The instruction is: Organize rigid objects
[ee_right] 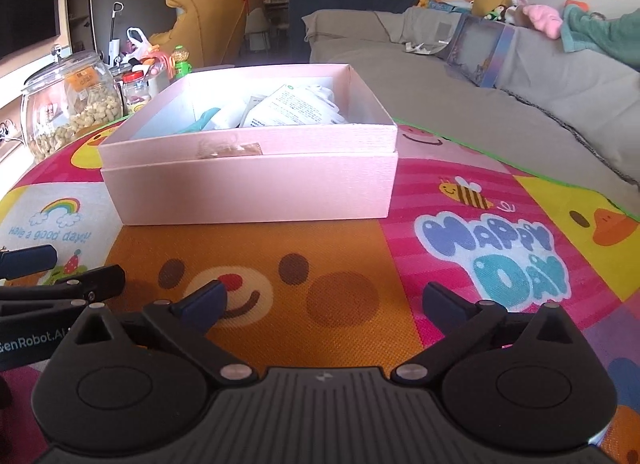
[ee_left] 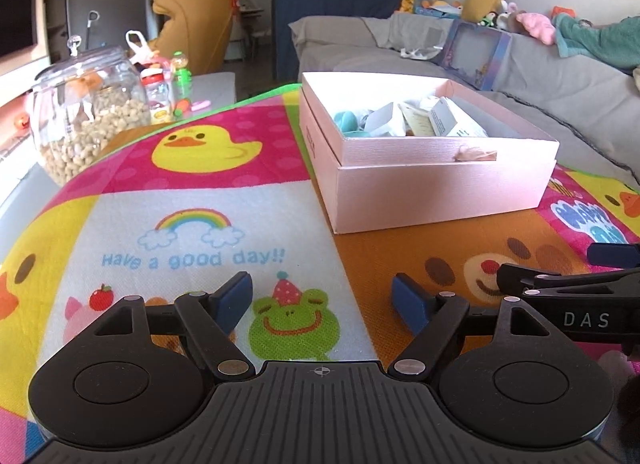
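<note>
A: What's biggest here?
B: The cartoon play mat, covering the whole surface.
A: And the task's thing?
B: The pink box, lidless, sits on the mat at one o'clock from the left gripper and at eleven from the right gripper. Small packets and a teal item lie inside.
A: The grippers?
B: Both spread wide, nothing between the fingers.

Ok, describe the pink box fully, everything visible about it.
The pink box looks like matte cardboard: an open, lidless tray nested in a slightly wider base. It sits flat on the cartoon mat, ahead of both grippers, untouched by either. Inside lie white packets and something teal. A brownish torn patch marks its near wall.
</note>
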The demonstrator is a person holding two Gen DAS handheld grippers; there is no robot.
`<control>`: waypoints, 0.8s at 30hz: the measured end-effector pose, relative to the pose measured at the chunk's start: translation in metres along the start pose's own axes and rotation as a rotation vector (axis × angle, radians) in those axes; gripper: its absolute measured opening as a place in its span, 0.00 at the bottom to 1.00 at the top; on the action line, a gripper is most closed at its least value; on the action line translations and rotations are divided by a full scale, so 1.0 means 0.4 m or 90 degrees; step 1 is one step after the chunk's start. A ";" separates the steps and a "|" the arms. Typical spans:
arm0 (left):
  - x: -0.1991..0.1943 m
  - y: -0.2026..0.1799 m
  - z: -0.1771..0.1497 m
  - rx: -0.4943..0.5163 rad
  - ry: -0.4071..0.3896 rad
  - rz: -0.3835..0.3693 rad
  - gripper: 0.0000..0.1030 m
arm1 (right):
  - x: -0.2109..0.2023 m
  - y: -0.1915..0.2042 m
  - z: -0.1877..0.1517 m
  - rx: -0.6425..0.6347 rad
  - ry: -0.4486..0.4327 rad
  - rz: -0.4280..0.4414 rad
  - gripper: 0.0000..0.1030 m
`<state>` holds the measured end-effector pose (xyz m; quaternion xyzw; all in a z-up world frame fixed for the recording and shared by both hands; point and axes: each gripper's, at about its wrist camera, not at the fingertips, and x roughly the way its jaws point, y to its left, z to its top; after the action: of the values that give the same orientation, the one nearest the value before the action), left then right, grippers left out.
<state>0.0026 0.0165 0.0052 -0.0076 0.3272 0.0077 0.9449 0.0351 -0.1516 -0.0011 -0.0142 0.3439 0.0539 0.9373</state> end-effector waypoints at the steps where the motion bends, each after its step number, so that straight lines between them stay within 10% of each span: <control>1: 0.000 0.000 0.000 0.000 0.000 0.000 0.80 | 0.000 -0.002 0.000 0.002 -0.001 -0.001 1.00; 24: 0.000 -0.003 0.002 0.006 -0.002 0.005 0.80 | 0.004 0.001 -0.004 0.003 -0.005 -0.004 1.00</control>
<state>0.0029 0.0155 0.0058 -0.0017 0.3259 0.0095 0.9454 0.0352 -0.1512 -0.0035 -0.0129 0.3401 0.0501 0.9390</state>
